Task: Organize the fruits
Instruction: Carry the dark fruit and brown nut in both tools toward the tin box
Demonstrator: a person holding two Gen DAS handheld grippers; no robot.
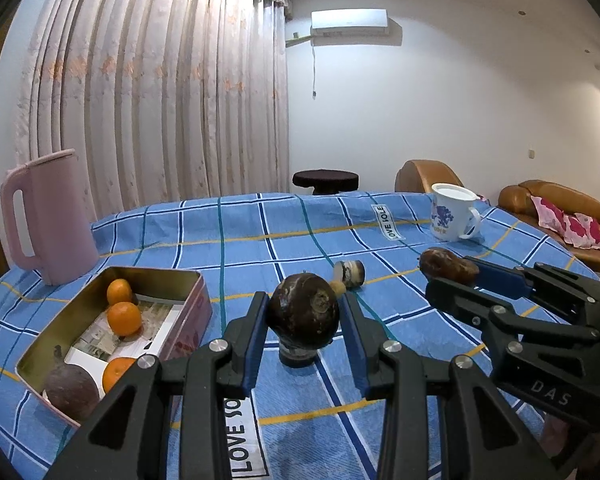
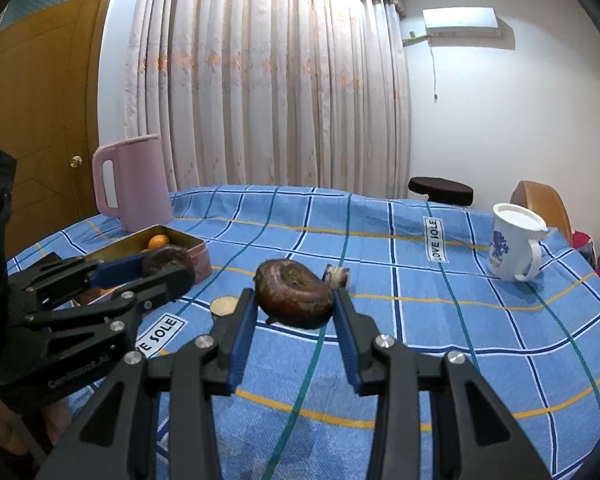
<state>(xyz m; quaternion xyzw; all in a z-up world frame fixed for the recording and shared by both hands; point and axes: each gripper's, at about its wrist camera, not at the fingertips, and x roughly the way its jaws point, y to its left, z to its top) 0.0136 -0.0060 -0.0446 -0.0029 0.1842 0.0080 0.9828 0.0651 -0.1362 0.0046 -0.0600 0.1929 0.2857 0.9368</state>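
I have each tool pinching a dark fruit, left tool [image 1: 304, 312] and right tool [image 2: 294, 300], lifted for carrying into the tin [image 1: 52, 336].

One dark brown fruit [image 1: 304, 314] is held off the worktop, its scarred end facing the camera; a second brown fruit [image 2: 294, 293], ringed like a shell, is held likewise. In the open tin [image 1: 188, 280] lie three oranges [image 1: 124, 318] and a round dark purple fruit [image 1: 71, 392]
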